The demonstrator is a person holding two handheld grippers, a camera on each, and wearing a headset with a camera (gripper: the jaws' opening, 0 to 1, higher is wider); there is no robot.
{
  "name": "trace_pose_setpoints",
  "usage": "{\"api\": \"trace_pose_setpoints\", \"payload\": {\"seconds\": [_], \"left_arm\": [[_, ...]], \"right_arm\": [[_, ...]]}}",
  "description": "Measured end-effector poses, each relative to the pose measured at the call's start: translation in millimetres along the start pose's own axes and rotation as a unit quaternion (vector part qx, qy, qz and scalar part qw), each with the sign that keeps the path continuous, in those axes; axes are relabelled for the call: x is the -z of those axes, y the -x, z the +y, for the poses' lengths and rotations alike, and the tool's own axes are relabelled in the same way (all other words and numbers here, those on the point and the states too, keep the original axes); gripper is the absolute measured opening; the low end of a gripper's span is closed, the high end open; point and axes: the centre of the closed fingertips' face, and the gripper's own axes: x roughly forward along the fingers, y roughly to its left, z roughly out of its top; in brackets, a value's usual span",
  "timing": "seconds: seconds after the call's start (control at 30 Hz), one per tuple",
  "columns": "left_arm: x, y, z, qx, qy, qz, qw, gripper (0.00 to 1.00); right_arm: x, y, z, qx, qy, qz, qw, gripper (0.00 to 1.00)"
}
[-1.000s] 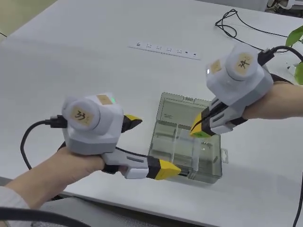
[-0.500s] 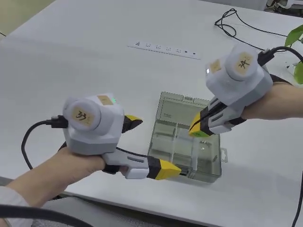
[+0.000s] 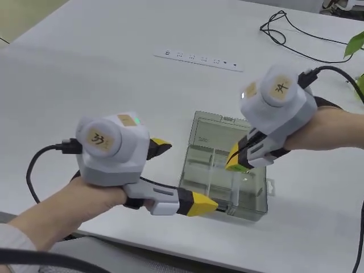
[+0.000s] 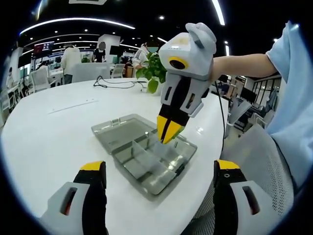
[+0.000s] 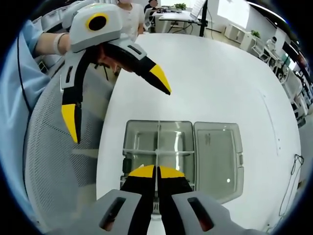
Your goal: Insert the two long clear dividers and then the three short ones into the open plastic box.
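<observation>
The open clear plastic box [image 3: 250, 211] lies near the table's front edge, its lid [image 3: 213, 133] folded flat behind it. Crossing clear dividers [image 5: 146, 152] stand inside the box [image 5: 128, 128]. My right gripper [image 3: 233, 162] hovers over the box's right half, shut on what looks like a thin clear divider [image 3: 233, 190] that reaches down into the box. Its shut jaws [image 5: 156, 171] point straight down at the compartments. My left gripper [image 3: 182, 175] is open and holds nothing, just left of the box [image 4: 146, 182]. From the left gripper [image 4: 160, 169], the right gripper [image 4: 168, 133] shows above the box.
A white power strip [image 3: 199, 60] lies further back on the table [image 3: 102, 62], with a black cable [image 3: 290, 35] and a green plant leaf [image 3: 355, 42] at the back right. A mesh chair [image 5: 54, 161] stands at the near table edge.
My right gripper has shifted slightly left and lower over the box. The left gripper and the box have stayed put.
</observation>
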Motion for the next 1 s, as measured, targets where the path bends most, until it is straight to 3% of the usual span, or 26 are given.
{"api": "trace_pose_setpoints", "payload": {"seconds": [0.33,0.53,1.0], "left_arm": [[-0.8,1.8,0.7,-0.001,-0.001,-0.001,1.0,0.93],[-0.4,2.6,1.5,-0.002,-0.001,-0.001,1.0,0.93],[-2.3,2.8,1.0,-0.003,-0.001,-0.002,1.0,0.92]], "right_arm": [[4.7,-12.3,3.7,-0.009,-0.004,0.019,0.9998,0.02],[10.5,-20.1,-2.6,-0.012,-0.007,0.03,0.9995,0.02],[14.6,-24.4,0.2,-0.013,-0.01,0.047,0.9987,0.02]]}}
